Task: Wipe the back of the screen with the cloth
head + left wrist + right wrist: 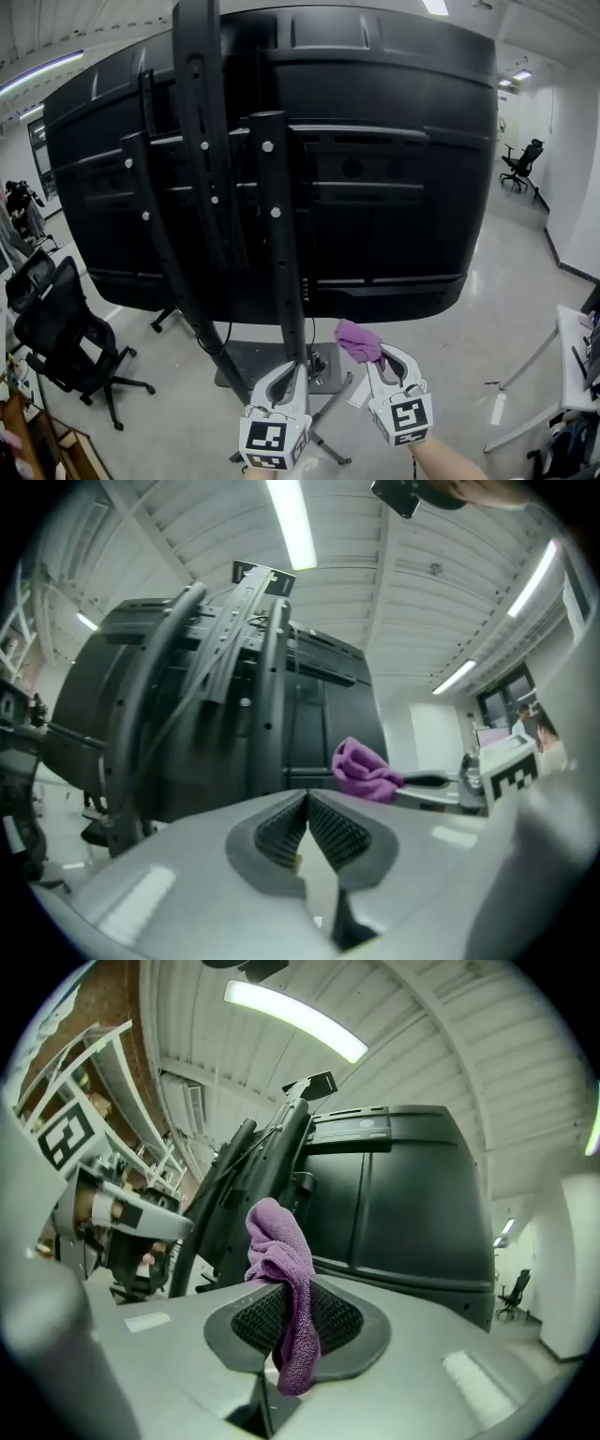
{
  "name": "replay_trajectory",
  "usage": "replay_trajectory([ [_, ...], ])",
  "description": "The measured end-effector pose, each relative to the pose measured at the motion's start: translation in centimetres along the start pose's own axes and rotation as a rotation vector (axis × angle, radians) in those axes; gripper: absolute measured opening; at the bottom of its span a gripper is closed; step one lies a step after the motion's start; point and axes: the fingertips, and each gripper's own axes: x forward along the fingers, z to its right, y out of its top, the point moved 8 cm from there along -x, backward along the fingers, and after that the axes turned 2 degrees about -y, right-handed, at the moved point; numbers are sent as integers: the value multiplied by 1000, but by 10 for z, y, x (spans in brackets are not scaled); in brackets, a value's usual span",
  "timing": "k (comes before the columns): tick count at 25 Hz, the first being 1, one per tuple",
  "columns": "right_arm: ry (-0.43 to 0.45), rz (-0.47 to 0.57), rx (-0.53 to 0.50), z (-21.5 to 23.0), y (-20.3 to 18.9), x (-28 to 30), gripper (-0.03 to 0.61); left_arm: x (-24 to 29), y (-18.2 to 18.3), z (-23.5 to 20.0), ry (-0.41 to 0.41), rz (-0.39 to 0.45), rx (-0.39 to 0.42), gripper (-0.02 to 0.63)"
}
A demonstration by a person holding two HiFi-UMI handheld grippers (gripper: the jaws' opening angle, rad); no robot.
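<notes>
The big black back of the screen (375, 159) fills the head view, mounted on a black stand with upright rails (277, 234). My right gripper (380, 354) is shut on a purple cloth (358, 339), held just below the screen's lower edge. In the right gripper view the cloth (281, 1260) bunches above the jaws and hangs down between them, with the screen back (403, 1194) ahead. My left gripper (292, 373) is shut and holds nothing, low beside the stand's upright. The left gripper view shows its closed pads (305, 832) and the cloth (361, 769) off to the right.
The stand's base plate (267, 361) and legs sit on the grey floor under the screen. A black office chair (66, 337) stands at the left, another chair (520, 164) far right. A white table edge (572, 347) is at the right.
</notes>
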Motion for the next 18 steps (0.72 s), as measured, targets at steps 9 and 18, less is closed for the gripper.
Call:
replay_trajectory([
  [9,168,27,171,-185,21,0,51,-187,-31,-151,318,-84,-66,8],
  [18,342,46,255,-386,61,16,51,-358,-27,-273,489,-104,-75,8],
])
